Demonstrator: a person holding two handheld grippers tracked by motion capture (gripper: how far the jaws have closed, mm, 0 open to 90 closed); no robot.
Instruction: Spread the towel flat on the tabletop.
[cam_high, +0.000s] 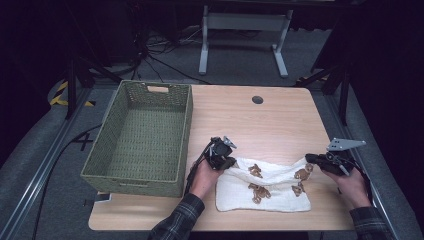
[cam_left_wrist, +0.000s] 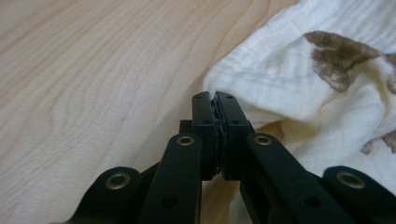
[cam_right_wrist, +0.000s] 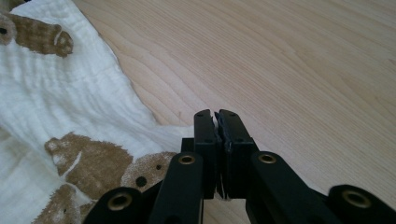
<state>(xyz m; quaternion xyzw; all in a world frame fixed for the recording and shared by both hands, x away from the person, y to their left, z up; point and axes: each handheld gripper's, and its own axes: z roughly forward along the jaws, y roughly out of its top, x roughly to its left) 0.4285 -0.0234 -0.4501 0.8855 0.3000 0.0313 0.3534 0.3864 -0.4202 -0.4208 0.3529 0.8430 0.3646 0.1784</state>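
A white cloth (cam_high: 272, 195) printed with brown bears lies rumpled on the wooden table (cam_high: 260, 125) near its front edge. My left gripper (cam_high: 231, 163) sits at the cloth's upper left corner. In the left gripper view its jaws (cam_left_wrist: 215, 96) are pressed together, with the corner of the cloth (cam_left_wrist: 280, 74) pinched at their tips. My right gripper (cam_high: 308, 158) is at the cloth's upper right corner. Its jaws (cam_right_wrist: 215, 113) are likewise shut, and a narrow edge of the cloth (cam_right_wrist: 70, 98) runs in between them. The cloth's top edge sags between the two grippers.
A green woven basket (cam_high: 189, 117) stands empty on the table's left side, close to my left hand. A round cable hole (cam_high: 257, 99) sits near the table's far edge. Bare wood stretches beyond the cloth.
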